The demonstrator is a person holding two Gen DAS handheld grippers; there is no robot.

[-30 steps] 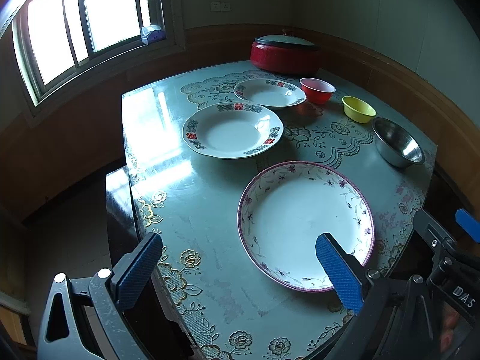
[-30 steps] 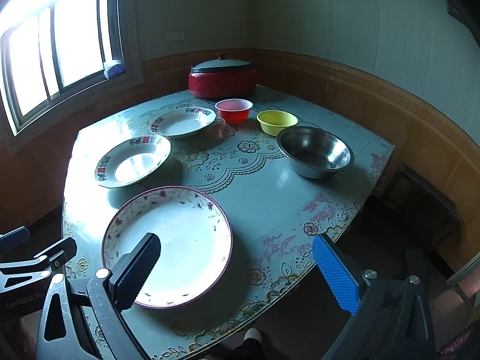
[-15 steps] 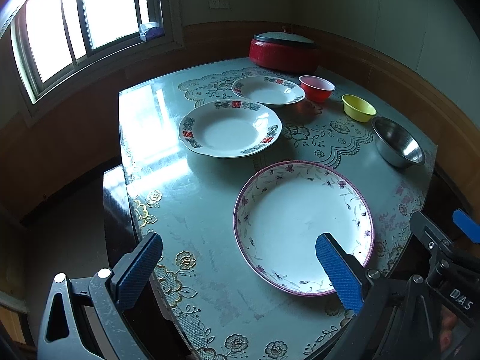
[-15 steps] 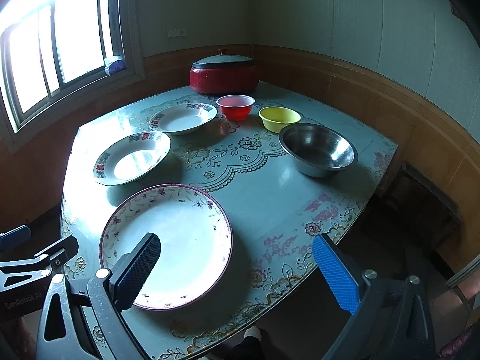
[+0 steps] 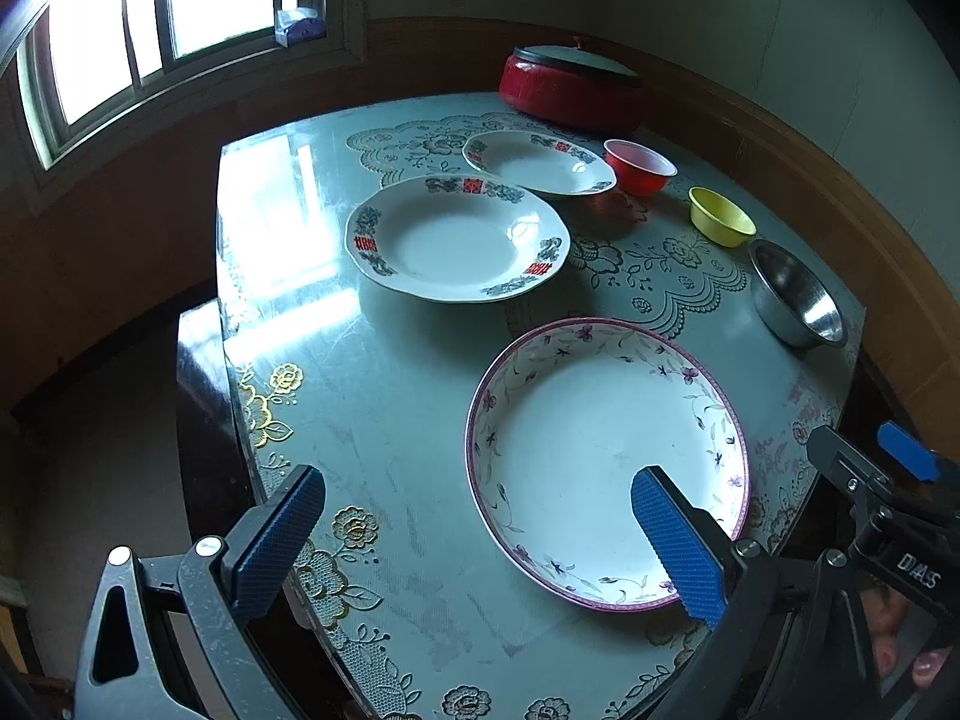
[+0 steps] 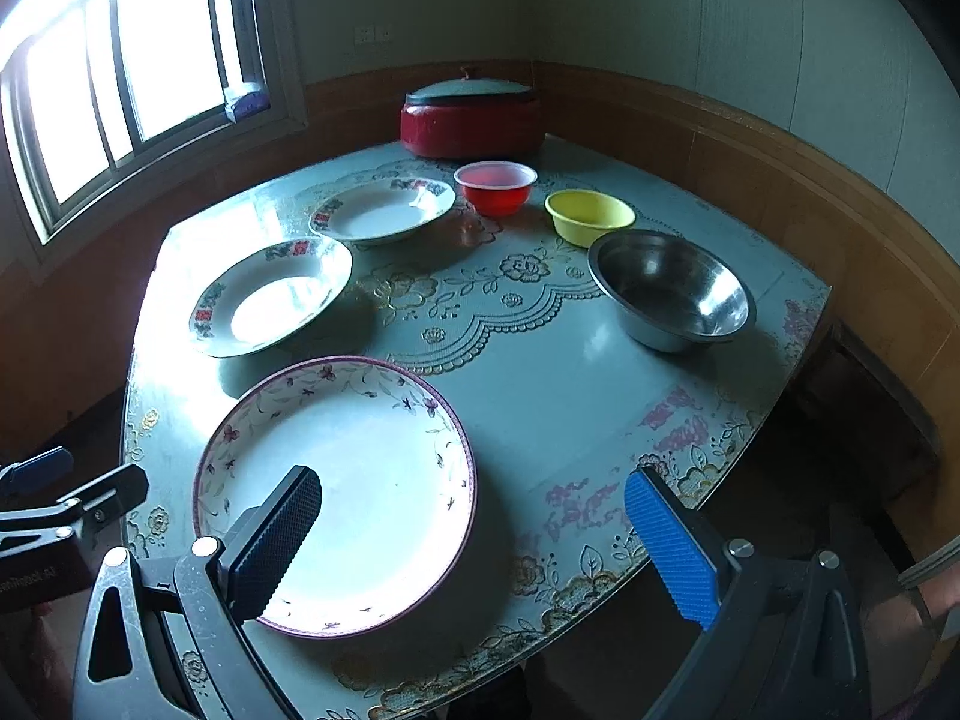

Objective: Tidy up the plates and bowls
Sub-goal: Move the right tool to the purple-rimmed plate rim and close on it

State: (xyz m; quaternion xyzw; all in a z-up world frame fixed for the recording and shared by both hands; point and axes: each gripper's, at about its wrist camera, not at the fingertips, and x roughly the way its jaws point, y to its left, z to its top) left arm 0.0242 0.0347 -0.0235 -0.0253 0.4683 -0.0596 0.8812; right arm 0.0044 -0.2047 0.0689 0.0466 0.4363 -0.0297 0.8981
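Blue pads frame both my views: the left gripper [image 5: 480,531] and the right gripper [image 6: 474,534] hang spread wide with nothing between their jaws. Over the last second I have eased both a little closer in over the near edge; the plates sit slightly larger in my views, and no dish has shifted. I read that as the approach only, with the sorting not yet begun.

Nearest me lies the large floral plate [image 5: 606,462], flat on the table [image 5: 384,384]. Beyond it sits the middle plate [image 5: 456,237] with red-and-blue rim marks, then the far plate [image 5: 537,162] of the same pattern, overlapping it slightly in the left view. Along the right side run the red bowl [image 6: 495,186], the yellow bowl [image 6: 588,217] and the steel bowl [image 6: 672,288], each apart from the others.

A glossy, pale-green floral cover gives strong glare near the window [image 5: 174,18]. Against the back wall stands a red lidded pot [image 6: 471,120]; wooden wainscot runs round the corner.
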